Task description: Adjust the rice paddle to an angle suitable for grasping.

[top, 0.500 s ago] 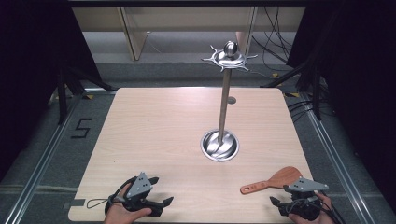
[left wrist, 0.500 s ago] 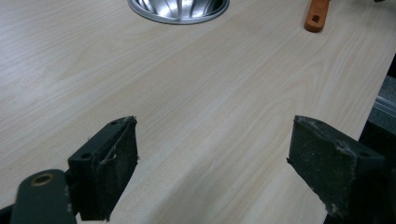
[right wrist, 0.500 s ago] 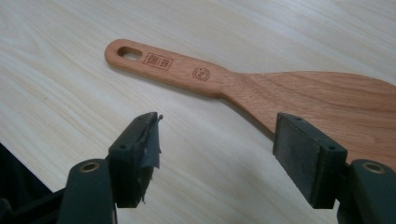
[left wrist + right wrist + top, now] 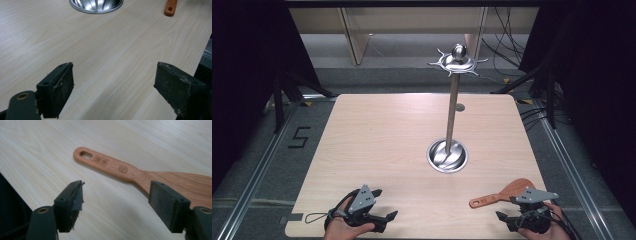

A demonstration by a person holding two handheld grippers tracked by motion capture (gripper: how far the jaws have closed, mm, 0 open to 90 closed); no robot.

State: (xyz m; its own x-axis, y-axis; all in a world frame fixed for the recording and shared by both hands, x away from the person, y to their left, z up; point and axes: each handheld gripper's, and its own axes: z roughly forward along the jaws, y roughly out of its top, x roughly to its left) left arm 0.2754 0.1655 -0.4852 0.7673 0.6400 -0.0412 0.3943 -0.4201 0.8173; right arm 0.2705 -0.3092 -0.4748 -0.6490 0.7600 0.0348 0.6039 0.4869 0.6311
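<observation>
A wooden spatula (image 4: 499, 196) lies flat near the table's front right edge, its handle pointing left. My right gripper (image 4: 506, 220) rests just in front of it, open. In the right gripper view the spatula (image 4: 120, 168) lies beyond my right gripper (image 4: 117, 202), its blade partly behind the right jaw and nothing between the pads. My left gripper (image 4: 387, 220) sits at the front left of the table, open and empty. In the left gripper view my left gripper (image 4: 117, 87) stands wide over bare wood.
A metal stand (image 4: 452, 115) rises from a round steel base (image 4: 447, 156) at the table's middle right, with a hooked crown (image 4: 457, 62) on top. Its base (image 4: 96, 5) and the spatula's handle end (image 4: 170, 7) lie far ahead in the left gripper view. The table edge is close behind both hands.
</observation>
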